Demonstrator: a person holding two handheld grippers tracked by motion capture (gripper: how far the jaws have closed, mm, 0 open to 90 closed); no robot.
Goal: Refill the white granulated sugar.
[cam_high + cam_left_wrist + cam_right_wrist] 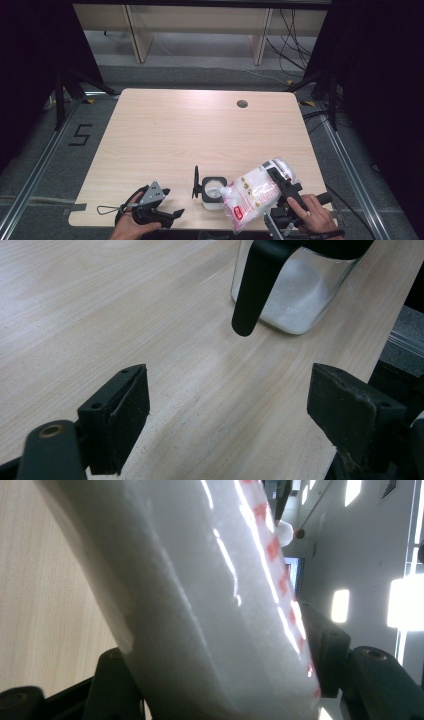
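A clear plastic bag of white granules with red print (256, 192) hangs tilted above the table's front edge, its lower end over a square glass jar (212, 191). My right gripper (284, 184) is shut on the bag, whose white bulk (210, 605) sits between the two black jaws in the right gripper view. The jar (295, 300) holds white granules, and its black lid (196, 183) stands swung open on the left, the lid's arm (257, 285) hanging down in the left gripper view. My left gripper (172, 202) rests open near the front left edge, aimed at the jar.
The wooden table (200, 130) has a round cable hole (242, 104) at the back right. Black curtains stand at both sides and shelving legs beyond the table. A thin wire loop (105, 209) lies by the left hand.
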